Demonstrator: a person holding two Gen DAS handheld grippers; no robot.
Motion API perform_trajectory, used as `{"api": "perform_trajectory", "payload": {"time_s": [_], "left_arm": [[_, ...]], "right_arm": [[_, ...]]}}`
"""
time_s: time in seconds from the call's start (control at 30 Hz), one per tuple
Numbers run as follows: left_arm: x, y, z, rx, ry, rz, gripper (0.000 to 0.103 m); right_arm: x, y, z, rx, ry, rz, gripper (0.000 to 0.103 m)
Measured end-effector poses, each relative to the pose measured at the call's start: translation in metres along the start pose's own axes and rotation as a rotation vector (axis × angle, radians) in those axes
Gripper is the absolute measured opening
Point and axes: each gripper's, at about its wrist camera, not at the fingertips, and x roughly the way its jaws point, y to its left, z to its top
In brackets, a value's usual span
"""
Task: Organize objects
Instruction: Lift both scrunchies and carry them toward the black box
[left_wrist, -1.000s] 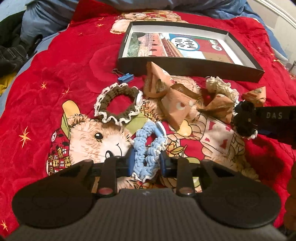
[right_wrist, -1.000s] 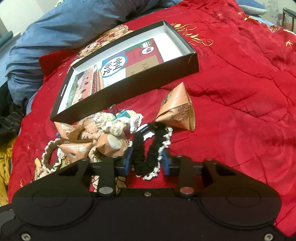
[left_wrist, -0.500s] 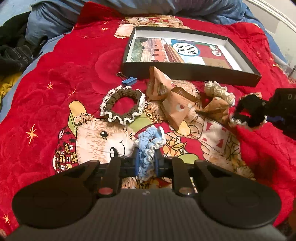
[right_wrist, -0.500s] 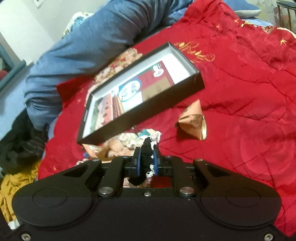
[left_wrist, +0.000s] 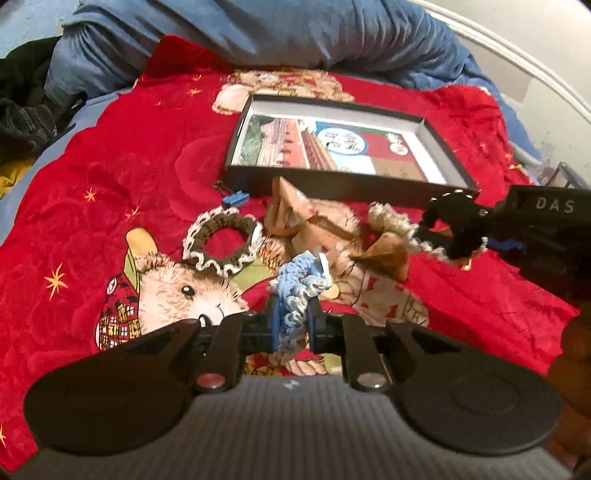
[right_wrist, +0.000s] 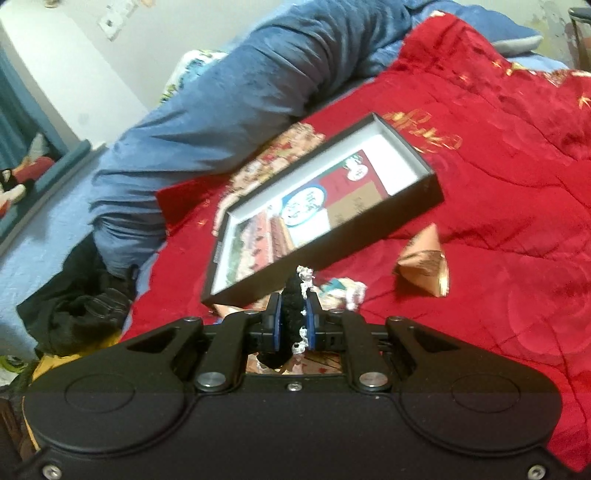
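Observation:
My left gripper (left_wrist: 293, 320) is shut on a light blue scrunchie (left_wrist: 298, 284), lifted a little above the red bedspread. My right gripper (right_wrist: 294, 321) is shut on a black scrunchie (right_wrist: 291, 314) with white trim; in the left wrist view the black scrunchie (left_wrist: 452, 229) hangs at the right, above the bedspread. A shallow black box (left_wrist: 436, 140) with a printed picture inside lies open beyond both grippers. A brown scrunchie (left_wrist: 220, 242) with a white frill lies flat on the bedspread. Several tan pyramid packets (left_wrist: 295, 210) and a cream scrunchie (left_wrist: 388, 218) sit in front of the box.
A small blue binder clip (left_wrist: 234, 198) lies by the box's near left corner. One tan packet (right_wrist: 424, 266) sits alone right of the box (right_wrist: 373, 236). A rumpled blue duvet (left_wrist: 280, 33) bounds the far side, and dark clothes (left_wrist: 22, 107) are piled at the left edge.
Both grippers closed on their scrunchies and rose off the bedspread. The blue and the black scrunchie went from loosely framed to squeezed and lifted.

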Motion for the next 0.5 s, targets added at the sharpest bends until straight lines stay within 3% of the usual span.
{"api": "perform_trajectory", "payload": {"time_s": [0.13, 0.5], "left_arm": [[-0.005, -0.002, 0.002, -0.013, -0.03, -0.048, 0.018], [-0.003, -0.008, 0.003, -0.002, -0.058, -0.079, 0.019]], "right_arm": [[-0.002, 0.007, 0.001, -0.015, -0.015, 0.036, 0.013], [0.003, 0.012, 0.005, -0.004, 0.0, 0.097, 0.014]]}}
